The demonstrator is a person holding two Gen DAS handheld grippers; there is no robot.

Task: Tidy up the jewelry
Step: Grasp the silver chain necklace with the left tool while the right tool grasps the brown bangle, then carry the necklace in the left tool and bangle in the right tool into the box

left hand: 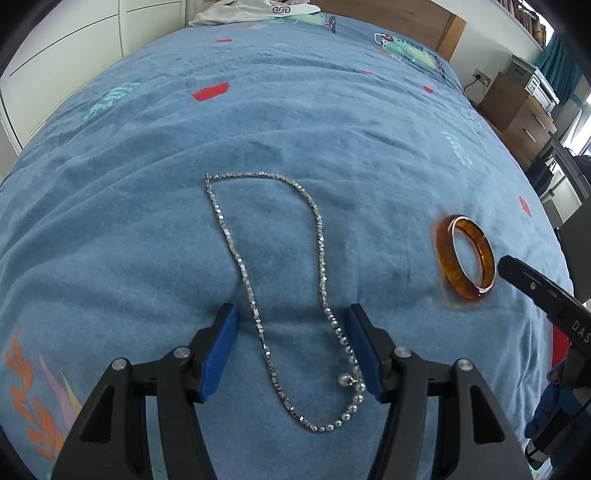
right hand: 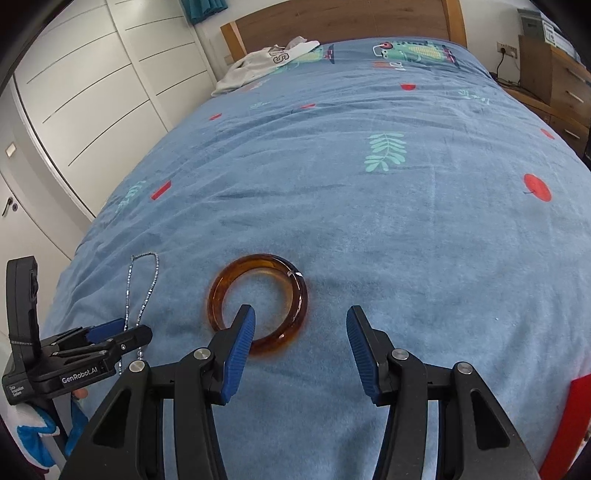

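Note:
A silver bead necklace [left hand: 280,280] lies in a long loop on the blue bedspread [left hand: 147,221]. My left gripper [left hand: 293,314] is open, with its blue pads either side of the loop's near end, low over the cloth. An amber bangle [right hand: 258,302] lies flat to the right of the necklace; it also shows in the left wrist view [left hand: 466,256]. My right gripper [right hand: 300,317] is open, its left pad [right hand: 242,339] over the bangle's near rim, the right pad on bare cloth. The left gripper [right hand: 107,332] and the necklace [right hand: 142,291] show at the left of the right wrist view.
A white garment [right hand: 266,62] lies at the far end of the bed by the wooden headboard [right hand: 343,22]. White wardrobe doors [right hand: 85,92] stand to the left. Wooden drawers [left hand: 517,110] stand to the right of the bed.

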